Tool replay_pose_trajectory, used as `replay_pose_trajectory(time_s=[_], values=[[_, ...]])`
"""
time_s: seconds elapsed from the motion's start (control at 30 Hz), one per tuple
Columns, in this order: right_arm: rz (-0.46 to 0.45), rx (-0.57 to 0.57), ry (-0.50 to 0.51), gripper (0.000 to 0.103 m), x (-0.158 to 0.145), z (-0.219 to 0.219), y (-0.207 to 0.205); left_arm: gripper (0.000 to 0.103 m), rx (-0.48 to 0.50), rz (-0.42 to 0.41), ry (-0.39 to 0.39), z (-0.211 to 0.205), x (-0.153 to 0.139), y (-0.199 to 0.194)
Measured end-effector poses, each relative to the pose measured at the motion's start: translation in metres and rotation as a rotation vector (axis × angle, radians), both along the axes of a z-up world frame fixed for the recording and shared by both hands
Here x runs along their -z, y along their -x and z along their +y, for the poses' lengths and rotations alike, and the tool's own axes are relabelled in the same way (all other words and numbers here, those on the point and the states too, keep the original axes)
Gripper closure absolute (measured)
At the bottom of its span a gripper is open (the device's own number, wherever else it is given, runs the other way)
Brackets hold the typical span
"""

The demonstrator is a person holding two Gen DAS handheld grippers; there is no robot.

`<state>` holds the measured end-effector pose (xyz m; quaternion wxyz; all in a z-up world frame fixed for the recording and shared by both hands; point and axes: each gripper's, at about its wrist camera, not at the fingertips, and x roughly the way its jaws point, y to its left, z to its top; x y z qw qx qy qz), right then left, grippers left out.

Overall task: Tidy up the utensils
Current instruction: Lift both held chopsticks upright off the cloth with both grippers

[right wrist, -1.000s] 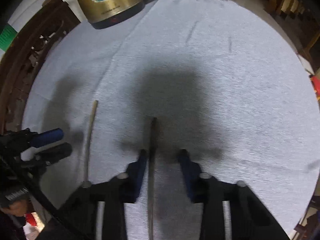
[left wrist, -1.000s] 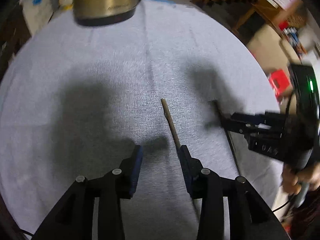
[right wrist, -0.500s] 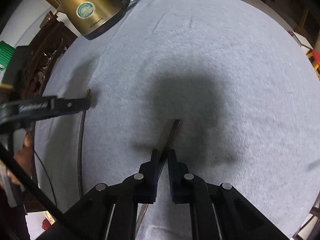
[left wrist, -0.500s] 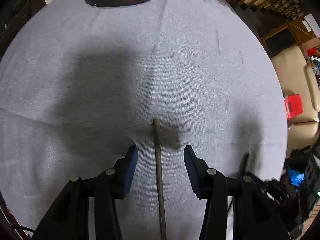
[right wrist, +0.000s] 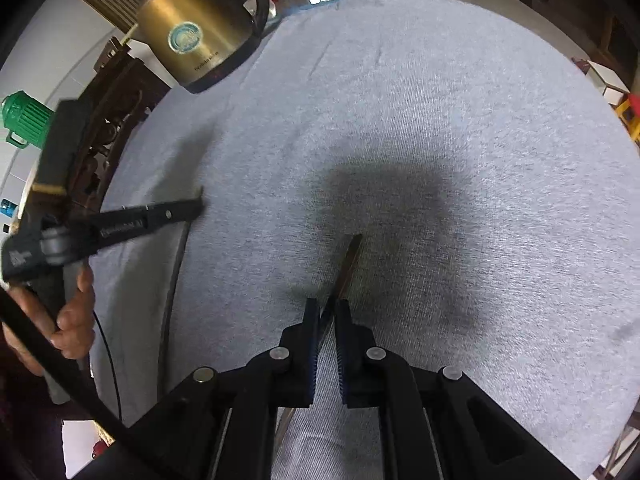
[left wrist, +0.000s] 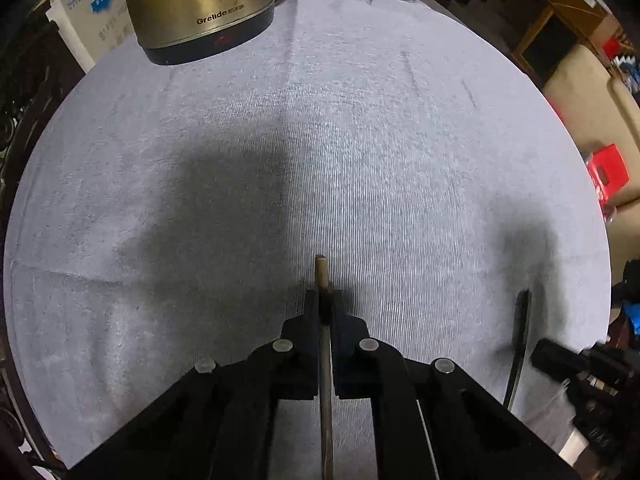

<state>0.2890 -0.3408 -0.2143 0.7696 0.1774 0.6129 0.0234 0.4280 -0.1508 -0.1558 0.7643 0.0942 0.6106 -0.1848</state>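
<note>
Two chopsticks are in play above a grey cloth-covered round table [left wrist: 360,140]. My left gripper [left wrist: 325,300] is shut on a brown wooden chopstick [left wrist: 321,272]; its tip pokes out ahead of the jaws. My right gripper [right wrist: 328,308] is shut on a dark chopstick [right wrist: 350,260], whose tip sticks out forward and to the right. The dark chopstick also shows in the left wrist view [left wrist: 520,344] at the right, with the right gripper [left wrist: 560,360] on it. The left gripper also shows in the right wrist view [right wrist: 192,210] at the left, with the brown chopstick [right wrist: 174,280] hanging below it.
A brass electric kettle [left wrist: 200,4] stands at the table's far left edge; it also shows in the right wrist view [right wrist: 192,36]. A carved dark wooden chair [right wrist: 108,120] is beside the table on the left. A red stool [left wrist: 608,172] and a sofa are beyond the right edge.
My left gripper closed on the brown chopstick, which lay between its open jaws before. My right gripper closed on the dark chopstick half a second ago and still holds it, now raised.
</note>
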Motion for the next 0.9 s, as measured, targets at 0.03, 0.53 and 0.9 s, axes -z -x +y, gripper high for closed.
replay_pose_trajectory(time_s=[0.03,0.53,0.9], values=[[-0.012,0.003,0.006,0.095,-0.007,-0.001,0.003,0.098,0.004,-0.01,-0.001,0.004,-0.002,0.009],[-0.22,0.042,0.02,0.095,-0.092,0.007,0.051,0.098,-0.042,-0.351,0.153,0.082,-0.129,0.085],[0.062,0.093,0.034,0.083,-0.026,0.004,-0.008,0.098,-0.057,-0.361,0.193,0.111,-0.141,0.115]])
